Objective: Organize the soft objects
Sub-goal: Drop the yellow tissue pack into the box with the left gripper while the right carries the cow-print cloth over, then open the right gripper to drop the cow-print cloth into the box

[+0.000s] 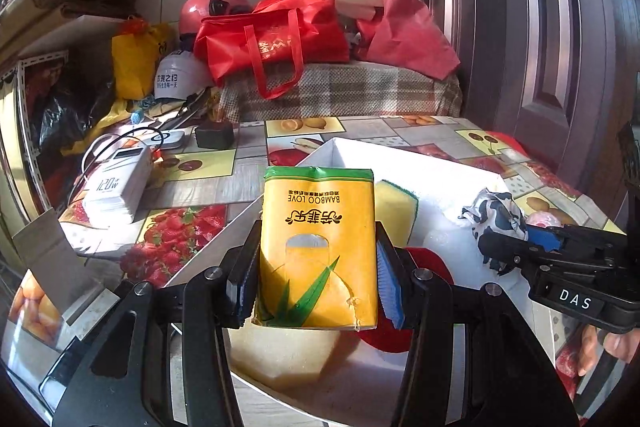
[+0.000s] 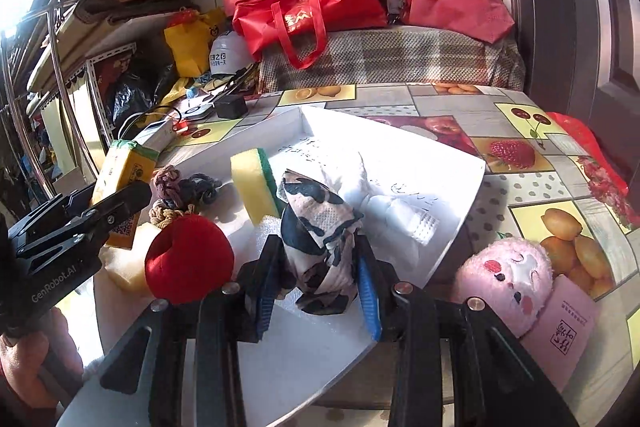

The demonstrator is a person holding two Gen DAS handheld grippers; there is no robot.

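- The shallow white box (image 2: 452, 195) on the fruit-print worktop (image 2: 560, 155) looks like the collecting place, and it is already partly filled: a yellow-and-green sponge (image 2: 254, 183), a red round cushion (image 2: 188, 259), a bundle of knotted cords (image 2: 176, 195) and a pale foam block (image 2: 124, 267) lie in its left and near part.
- A pink plush toy (image 2: 504, 279) lies outside the box on the worktop, just beyond its near right edge, beside a pink card (image 2: 560, 327); it appears to be what is left.
- By my reading the task is past halfway, with two items in hand and the plush to follow.
- The left claw (image 1: 318, 267) is closed part-way, its pads pressed on both sides of a yellow tissue pack (image 1: 318, 227), held upright over the box's left side.
- The right claw (image 2: 318, 279) is likewise narrowed on a black-and-white patterned cloth (image 2: 320, 227), bunched between the pads over the near middle of the box; whether the cloth touches the box floor I cannot tell.
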